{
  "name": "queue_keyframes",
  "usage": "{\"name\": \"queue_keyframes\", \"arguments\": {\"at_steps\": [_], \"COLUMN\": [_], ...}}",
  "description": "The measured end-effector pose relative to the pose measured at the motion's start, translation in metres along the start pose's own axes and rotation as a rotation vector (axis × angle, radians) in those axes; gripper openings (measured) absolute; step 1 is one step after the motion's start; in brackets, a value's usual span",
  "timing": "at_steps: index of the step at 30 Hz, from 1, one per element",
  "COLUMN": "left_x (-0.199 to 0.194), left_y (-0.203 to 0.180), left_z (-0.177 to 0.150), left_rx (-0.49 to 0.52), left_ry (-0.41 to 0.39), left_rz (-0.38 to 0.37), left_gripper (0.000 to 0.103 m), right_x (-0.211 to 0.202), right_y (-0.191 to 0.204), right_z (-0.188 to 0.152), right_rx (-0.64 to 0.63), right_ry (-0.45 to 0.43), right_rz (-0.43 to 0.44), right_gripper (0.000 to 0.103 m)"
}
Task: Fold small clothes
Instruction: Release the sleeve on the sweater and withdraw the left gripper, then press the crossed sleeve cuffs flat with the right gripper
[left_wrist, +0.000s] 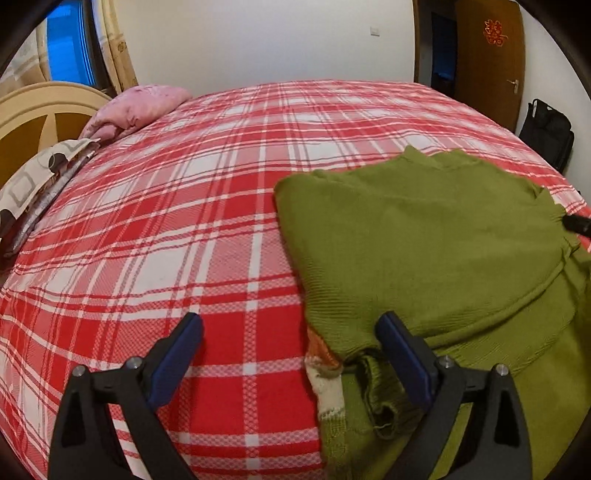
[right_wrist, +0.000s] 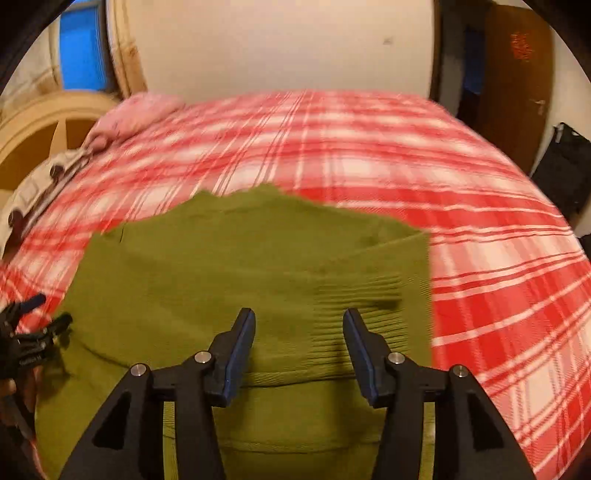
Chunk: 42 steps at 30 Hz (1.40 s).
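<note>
Green knit sweater (left_wrist: 436, 236), partly folded, lying on a bed with a red plaid cover (left_wrist: 166, 229). Left claw (left_wrist: 290, 332) spread wide and empty at the sweater's left edge, its right finger over the knit. Right claw (right_wrist: 299, 328) likewise wide, holding nothing, above the sweater's ribbed hem.

Bed (left_wrist: 184, 221) w/ red-white plaid cover, pink pillow (left_wrist: 136, 107) by cream headboard (left_wrist: 40, 107); white wall (left_wrist: 277, 40), blue window (left_wrist: 66, 44) far left, brown door (left_wrist: 487, 62) far right.
</note>
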<state>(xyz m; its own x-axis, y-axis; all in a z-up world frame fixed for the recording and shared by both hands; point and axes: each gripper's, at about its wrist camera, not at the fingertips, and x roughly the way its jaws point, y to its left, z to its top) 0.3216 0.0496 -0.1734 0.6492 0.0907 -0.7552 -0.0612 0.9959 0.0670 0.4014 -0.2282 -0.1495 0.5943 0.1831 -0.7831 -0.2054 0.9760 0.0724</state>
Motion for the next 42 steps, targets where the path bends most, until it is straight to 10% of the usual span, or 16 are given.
{"name": "queue_keyframes", "arguments": {"at_steps": [42], "left_x": [-0.016], "left_y": [0.002], "left_z": [-0.019], "left_rx": [-0.049], "left_ry": [0.032], "left_rz": [-0.035], "left_gripper": [0.103], "right_x": [-0.005], "right_y": [-0.032], "right_z": [-0.030], "right_rx": [0.037], "right_ry": [0.066], "right_rz": [-0.097], "right_gripper": [0.051]}}
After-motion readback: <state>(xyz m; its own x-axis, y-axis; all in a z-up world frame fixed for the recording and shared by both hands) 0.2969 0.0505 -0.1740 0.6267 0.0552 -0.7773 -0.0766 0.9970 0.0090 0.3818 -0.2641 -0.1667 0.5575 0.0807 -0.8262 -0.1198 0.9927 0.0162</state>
